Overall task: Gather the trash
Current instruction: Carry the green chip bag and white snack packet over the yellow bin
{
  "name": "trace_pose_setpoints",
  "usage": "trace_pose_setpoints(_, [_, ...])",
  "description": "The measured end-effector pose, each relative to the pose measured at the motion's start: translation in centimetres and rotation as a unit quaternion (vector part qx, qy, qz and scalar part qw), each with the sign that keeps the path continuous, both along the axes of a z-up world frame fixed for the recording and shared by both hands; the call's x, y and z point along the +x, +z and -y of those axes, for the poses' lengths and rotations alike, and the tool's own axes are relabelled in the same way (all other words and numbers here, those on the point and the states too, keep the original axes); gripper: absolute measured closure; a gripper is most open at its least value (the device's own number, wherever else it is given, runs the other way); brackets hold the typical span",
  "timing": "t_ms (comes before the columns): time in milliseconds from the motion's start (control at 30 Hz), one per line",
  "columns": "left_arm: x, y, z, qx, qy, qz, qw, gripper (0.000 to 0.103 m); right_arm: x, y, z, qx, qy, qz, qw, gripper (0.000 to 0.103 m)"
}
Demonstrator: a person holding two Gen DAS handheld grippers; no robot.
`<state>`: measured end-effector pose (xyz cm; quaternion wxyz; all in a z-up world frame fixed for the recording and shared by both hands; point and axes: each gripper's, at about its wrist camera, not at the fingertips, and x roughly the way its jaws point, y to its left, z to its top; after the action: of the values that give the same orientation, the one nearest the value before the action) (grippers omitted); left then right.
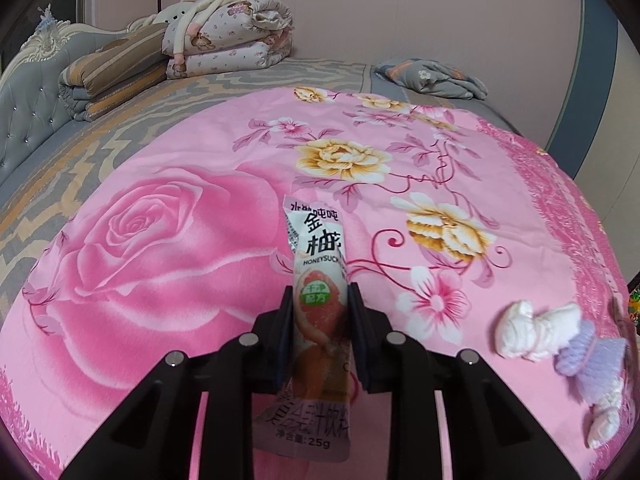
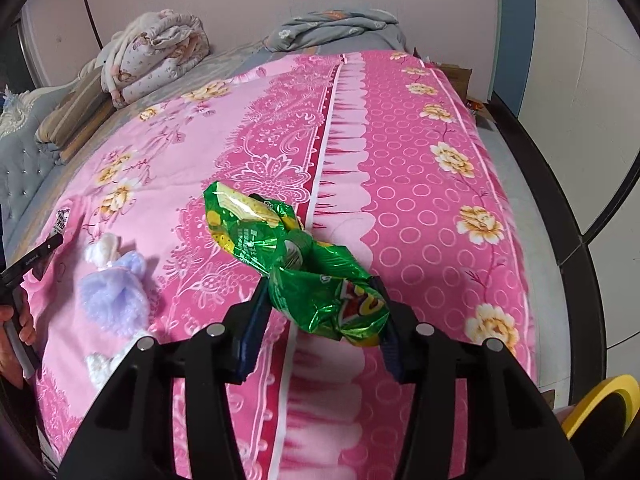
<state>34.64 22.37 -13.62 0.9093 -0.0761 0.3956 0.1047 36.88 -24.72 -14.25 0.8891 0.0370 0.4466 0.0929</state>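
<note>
My left gripper (image 1: 320, 300) is shut on a long white and pink drink-powder sachet (image 1: 316, 280), held upright above the pink floral bedspread (image 1: 160, 260). My right gripper (image 2: 322, 288) is shut on a crumpled green chip bag (image 2: 288, 256), held above the bedspread (image 2: 420, 208) near its right side. The left gripper's finger (image 2: 36, 258) and the sachet's top (image 2: 62, 218) show at the left edge of the right wrist view.
A white and lilac fluffy sock pair (image 1: 560, 344) lies on the bedspread, also in the right wrist view (image 2: 112, 292). Folded quilts (image 1: 224, 28) and a grey blanket (image 1: 432, 76) lie at the far end. A yellow-rimmed bin (image 2: 600, 408) stands beside the bed, lower right.
</note>
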Motion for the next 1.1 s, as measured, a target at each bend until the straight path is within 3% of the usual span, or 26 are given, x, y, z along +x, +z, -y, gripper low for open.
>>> trace_pose_setpoints(433, [-5.1,4.1,2.8,-0.033,-0.023,0.047,0.9981,0.079,-6.6,4.9,1.1,0.010,0.002,0.030,1.000,0.057])
trace_pose_setpoints(1100, [-10.9,9.3,13.3,-0.050,-0.120,0.079,0.9883,0.079,-16.7,10.1,5.8,0.027,-0.019,0.063,0.997,0.057])
